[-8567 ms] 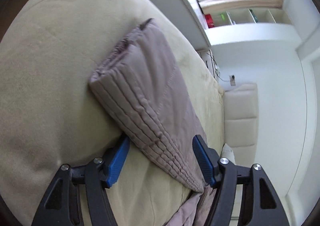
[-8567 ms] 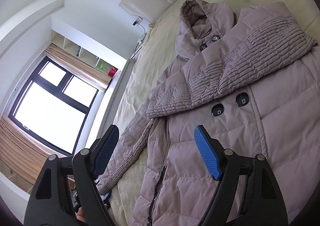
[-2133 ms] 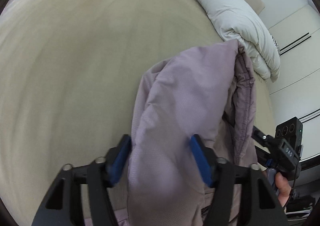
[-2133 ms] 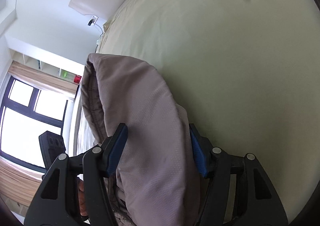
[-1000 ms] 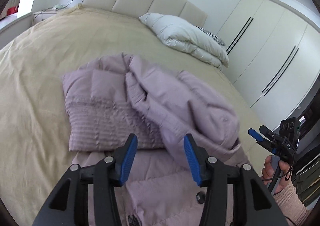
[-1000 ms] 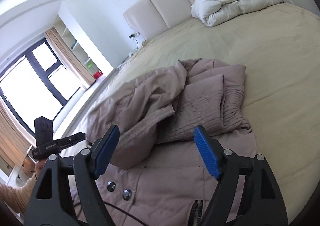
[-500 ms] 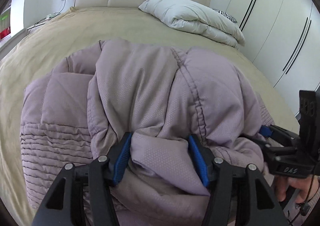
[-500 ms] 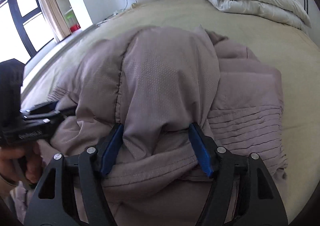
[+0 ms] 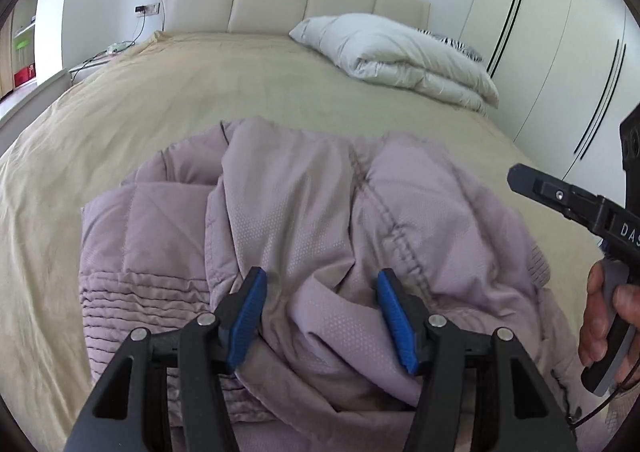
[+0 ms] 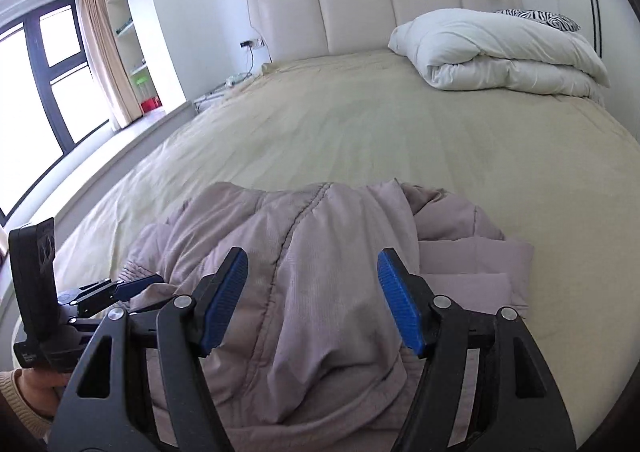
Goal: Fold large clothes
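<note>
On the bed (image 10: 360,124), both tools gape wide over the coat (image 9: 304,204).

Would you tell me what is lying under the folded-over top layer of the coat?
Under the coat's top layer, a ribbed sleeve shows at its left edge, resting on the bed. The buttons and zipper are covered.

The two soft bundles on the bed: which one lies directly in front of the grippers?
The mauve quilted coat, bunched at the near edge of the bed. The other bundle, a folded white duvet, lies far off beside the headboard.
</note>
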A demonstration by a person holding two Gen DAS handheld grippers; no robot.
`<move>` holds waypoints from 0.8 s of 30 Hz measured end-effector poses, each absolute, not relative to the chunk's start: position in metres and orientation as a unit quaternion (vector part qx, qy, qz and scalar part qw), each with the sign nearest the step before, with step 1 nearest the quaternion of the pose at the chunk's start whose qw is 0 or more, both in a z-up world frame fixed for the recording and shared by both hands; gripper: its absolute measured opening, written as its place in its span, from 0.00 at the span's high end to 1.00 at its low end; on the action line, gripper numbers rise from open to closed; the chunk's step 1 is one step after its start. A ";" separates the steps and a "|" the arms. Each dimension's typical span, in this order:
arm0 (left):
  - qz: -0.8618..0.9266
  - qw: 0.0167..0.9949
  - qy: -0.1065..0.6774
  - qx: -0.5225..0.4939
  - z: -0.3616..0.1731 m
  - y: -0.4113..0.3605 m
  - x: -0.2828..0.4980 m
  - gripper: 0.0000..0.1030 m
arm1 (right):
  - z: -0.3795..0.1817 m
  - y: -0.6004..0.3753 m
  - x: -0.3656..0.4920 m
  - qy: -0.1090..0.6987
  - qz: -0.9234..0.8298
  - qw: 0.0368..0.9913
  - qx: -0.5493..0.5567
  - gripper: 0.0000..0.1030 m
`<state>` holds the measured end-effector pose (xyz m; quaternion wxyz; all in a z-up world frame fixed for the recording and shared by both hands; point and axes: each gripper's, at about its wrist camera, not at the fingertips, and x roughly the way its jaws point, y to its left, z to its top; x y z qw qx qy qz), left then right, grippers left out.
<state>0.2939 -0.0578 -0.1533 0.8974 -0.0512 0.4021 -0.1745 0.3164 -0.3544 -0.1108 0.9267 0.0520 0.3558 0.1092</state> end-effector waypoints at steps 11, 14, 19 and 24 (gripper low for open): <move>-0.164 0.899 0.391 -0.115 -0.143 -0.033 0.284 0.42 | -0.137 -0.342 0.341 0.397 0.072 0.915 0.014 0.36; -0.146 0.906 0.372 -0.139 -0.133 -0.018 0.273 0.42 | -0.107 -0.331 0.343 0.366 0.089 0.926 0.000 0.36; -0.147 0.908 0.366 -0.138 -0.133 -0.011 0.261 0.42 | -0.109 -0.290 0.376 0.397 0.130 0.908 -0.018 0.36; -0.148 0.902 0.382 -0.134 -0.134 -0.007 0.279 0.42 | -0.178 -0.255 0.405 0.442 0.098 0.884 -0.118 0.35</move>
